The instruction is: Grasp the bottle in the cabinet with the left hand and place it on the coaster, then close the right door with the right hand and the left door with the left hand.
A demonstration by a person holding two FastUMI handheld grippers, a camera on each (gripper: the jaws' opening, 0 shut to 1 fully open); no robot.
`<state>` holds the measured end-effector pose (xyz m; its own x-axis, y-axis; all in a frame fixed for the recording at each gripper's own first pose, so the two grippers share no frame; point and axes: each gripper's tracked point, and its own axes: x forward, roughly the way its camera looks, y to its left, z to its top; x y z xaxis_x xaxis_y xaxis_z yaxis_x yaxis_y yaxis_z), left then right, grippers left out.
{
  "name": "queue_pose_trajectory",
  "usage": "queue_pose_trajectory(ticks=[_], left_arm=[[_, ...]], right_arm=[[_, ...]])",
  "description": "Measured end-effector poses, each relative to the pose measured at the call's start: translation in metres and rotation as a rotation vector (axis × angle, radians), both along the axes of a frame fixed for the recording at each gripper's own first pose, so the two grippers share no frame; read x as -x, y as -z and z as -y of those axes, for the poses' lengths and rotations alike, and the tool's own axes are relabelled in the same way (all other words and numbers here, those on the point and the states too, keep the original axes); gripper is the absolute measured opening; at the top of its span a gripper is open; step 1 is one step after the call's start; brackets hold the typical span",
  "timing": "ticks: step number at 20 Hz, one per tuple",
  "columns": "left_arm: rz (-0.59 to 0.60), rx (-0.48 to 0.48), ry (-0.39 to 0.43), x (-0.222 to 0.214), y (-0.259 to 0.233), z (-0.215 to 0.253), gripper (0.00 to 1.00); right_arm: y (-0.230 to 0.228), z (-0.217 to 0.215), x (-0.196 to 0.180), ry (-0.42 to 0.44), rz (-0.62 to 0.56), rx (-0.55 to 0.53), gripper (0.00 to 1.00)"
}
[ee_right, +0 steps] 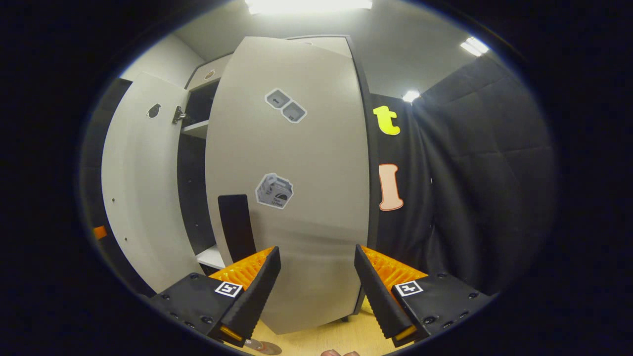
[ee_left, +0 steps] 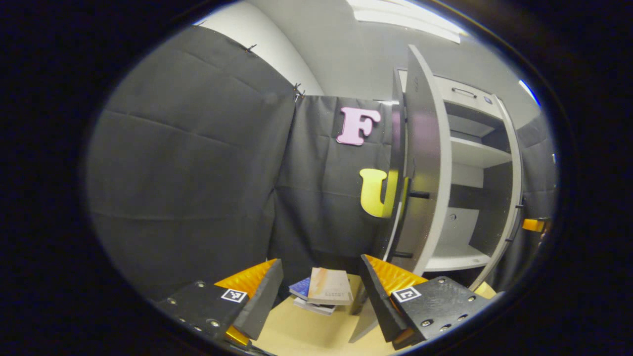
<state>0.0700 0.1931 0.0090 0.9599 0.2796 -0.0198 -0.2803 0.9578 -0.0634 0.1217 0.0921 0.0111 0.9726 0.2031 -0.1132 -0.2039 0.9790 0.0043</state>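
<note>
In the right gripper view the cabinet's right door, pale grey with stickers and a black handle, stands close in front, swung most of the way across the opening. My right gripper is open just before its lower part, holding nothing. The left door stands wide open. In the left gripper view that left door is seen nearly edge-on, with the cabinet's bare shelves behind it. My left gripper is open and holds nothing, to the left of the door.
A small stack of books lies on the wooden table ahead of my left gripper. A round flat thing shows at the table's near edge, cut off. Black cloth walls close in both sides.
</note>
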Motion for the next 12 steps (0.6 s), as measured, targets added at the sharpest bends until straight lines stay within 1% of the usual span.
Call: queue_pose_trajectory(ticks=[1,2,3,4,5,8,10,11,12], left_arm=[[0.003,0.008,0.021,-0.008,-0.002,-0.005,0.93],[0.019,0.017,0.048,-0.016,-0.008,-0.007,0.90],[0.035,0.024,0.072,-0.022,-0.015,-0.010,0.90],[0.047,0.025,0.095,-0.030,-0.021,-0.014,0.96],[0.054,0.020,0.120,-0.036,-0.026,-0.017,0.96],[0.065,-0.014,0.168,-0.058,-0.042,-0.025,0.95],[0.071,-0.028,0.220,-0.073,-0.053,-0.020,0.95],[0.072,-0.037,0.252,-0.079,-0.057,-0.015,0.95],[0.067,-0.046,0.282,-0.086,-0.060,-0.009,0.90]], right_arm=[[0.002,0.001,0.002,0.008,-0.004,0.004,0.93],[0.005,0.001,0.003,0.014,-0.008,0.005,0.93],[0.007,0.003,0.005,0.021,-0.012,0.005,0.93],[0.009,0.004,0.007,0.028,-0.017,0.004,0.96],[0.011,0.005,0.010,0.034,-0.022,0.003,0.96],[0.018,0.008,0.013,0.055,-0.034,0.000,0.96],[0.021,0.012,0.017,0.073,-0.038,-0.005,0.96],[0.023,0.015,0.018,0.082,-0.041,-0.010,0.93],[0.025,0.017,0.019,0.091,-0.045,-0.016,0.93]])
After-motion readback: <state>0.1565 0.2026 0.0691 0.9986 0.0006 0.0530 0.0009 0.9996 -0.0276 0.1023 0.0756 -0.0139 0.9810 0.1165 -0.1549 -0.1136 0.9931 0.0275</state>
